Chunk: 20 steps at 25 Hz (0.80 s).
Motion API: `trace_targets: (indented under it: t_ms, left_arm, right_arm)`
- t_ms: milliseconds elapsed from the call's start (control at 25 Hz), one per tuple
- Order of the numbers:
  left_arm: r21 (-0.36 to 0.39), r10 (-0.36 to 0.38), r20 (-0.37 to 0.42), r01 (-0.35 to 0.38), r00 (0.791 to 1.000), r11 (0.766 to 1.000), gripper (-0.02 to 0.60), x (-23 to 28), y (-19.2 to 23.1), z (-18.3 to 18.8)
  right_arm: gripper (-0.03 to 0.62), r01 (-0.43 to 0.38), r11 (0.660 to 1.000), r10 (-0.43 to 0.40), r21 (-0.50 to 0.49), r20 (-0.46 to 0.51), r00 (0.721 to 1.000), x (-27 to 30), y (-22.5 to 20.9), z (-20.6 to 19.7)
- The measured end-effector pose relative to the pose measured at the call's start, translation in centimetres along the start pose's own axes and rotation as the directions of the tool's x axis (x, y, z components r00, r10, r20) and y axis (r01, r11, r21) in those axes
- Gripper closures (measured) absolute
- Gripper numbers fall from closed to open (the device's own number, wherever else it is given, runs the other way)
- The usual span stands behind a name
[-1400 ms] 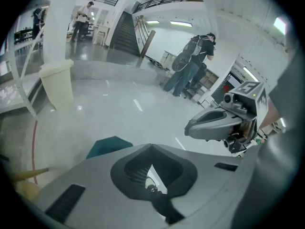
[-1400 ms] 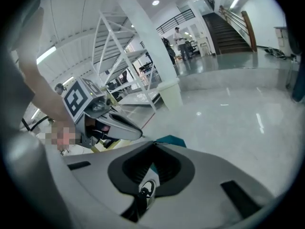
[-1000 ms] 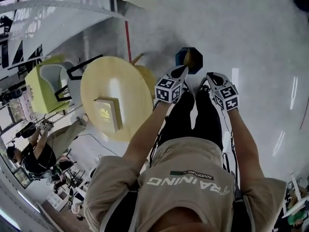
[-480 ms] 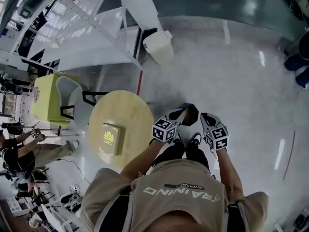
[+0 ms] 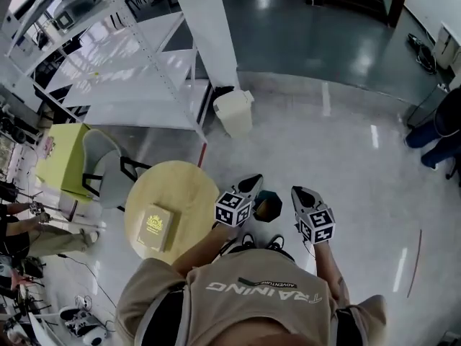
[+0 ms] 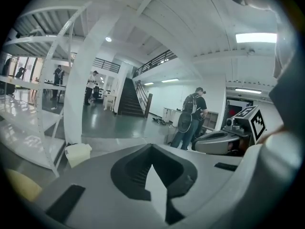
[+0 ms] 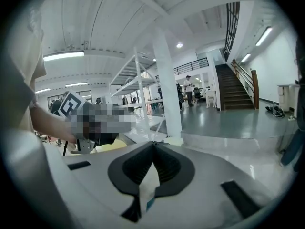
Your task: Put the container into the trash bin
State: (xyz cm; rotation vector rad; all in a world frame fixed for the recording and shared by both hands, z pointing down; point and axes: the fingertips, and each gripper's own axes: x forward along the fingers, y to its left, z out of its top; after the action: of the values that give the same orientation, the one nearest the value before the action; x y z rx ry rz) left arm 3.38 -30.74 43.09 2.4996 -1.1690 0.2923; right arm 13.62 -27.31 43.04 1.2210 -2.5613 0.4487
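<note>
1. Seen from above, a person in a beige top stands on a glossy grey floor with a gripper in each hand. The left gripper (image 5: 251, 184) and right gripper (image 5: 297, 192) point ahead, side by side. Each gripper view shows its jaws closed tip to tip, with nothing between them.
2. The container (image 5: 268, 207), small and dark, shows between the two grippers, at 12 o'clock from the shoes (image 5: 276, 242). It seems to sit lower than the grippers, probably on the floor. Whether either gripper touches it cannot be told.
3. The trash bin (image 5: 234, 114), pale, stands well ahead at 11 o'clock, just beside a white pillar (image 5: 214, 34). Whether its top is open cannot be told.
4. To do this well, one gripper should open, come down over the container's rim and close firmly. It should let go only once over the bin's mouth.
5. A round wooden table (image 5: 184, 193) bearing a box (image 5: 154, 225) stands close at 9 o'clock.
6. A chair (image 5: 108, 175) is beyond the table, and white shelving (image 5: 130, 78) is at 10 o'clock.
7. A bystander (image 5: 441, 125) is at 2 o'clock.
8. The way to the bin looks free, though the table edge and shelving crowd its left side.
</note>
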Motion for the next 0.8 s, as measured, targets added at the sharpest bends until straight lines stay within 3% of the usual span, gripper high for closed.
trace_targets:
  t_ms: [480, 800]
  left_arm:
    - [0.07, 0.018, 0.114, -0.026, 0.993, 0.997, 0.574, -4.6, 0.1, 5.2]
    - [0.074, 0.04, 0.144, -0.051, 0.989, 0.996, 0.573, -5.5, -0.1, 5.7]
  right_arm:
    - [0.595, 0.041, 0.998, -0.034, -0.049, 0.131, 0.991, -2.1, 2.4, 6.4]
    - [0.595, 0.073, 0.992, -0.059, -0.101, 0.134, 0.989, -3.1, 3.3, 6.7]
